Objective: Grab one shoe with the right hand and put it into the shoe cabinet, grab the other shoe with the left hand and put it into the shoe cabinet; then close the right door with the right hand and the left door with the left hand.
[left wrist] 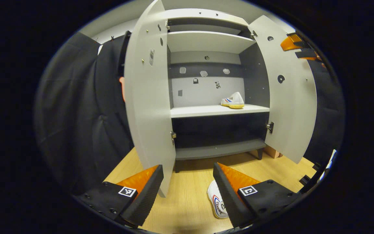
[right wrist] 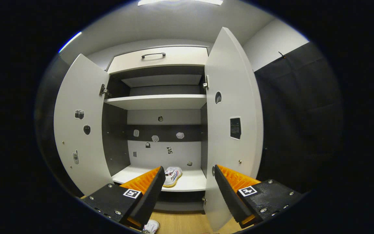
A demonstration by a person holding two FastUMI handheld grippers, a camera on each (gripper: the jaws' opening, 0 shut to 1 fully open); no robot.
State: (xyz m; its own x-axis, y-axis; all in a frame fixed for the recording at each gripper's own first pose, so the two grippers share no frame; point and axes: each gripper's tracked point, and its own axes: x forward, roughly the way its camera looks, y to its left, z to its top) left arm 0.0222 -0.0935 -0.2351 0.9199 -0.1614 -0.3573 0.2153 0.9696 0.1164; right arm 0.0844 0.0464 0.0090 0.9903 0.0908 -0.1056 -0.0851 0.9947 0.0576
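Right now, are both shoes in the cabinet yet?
Not yet. One shoe sits on the cabinet's middle shelf. The other shoe lies on the floor below the left gripper, which is open and empty, as is the right gripper. Left: shelve that shoe, then shut the right door and left door, both open.

Middle shelf (left wrist: pixel 206 111) of shoe cabinet (left wrist: pixel 252 81) carries one shoe (left wrist: pixel 233 100), right of centre. Wooden floor (left wrist: pixel 187 195) in front carries cabinet and second shoe (left wrist: pixel 217 203), lying near cabinet.
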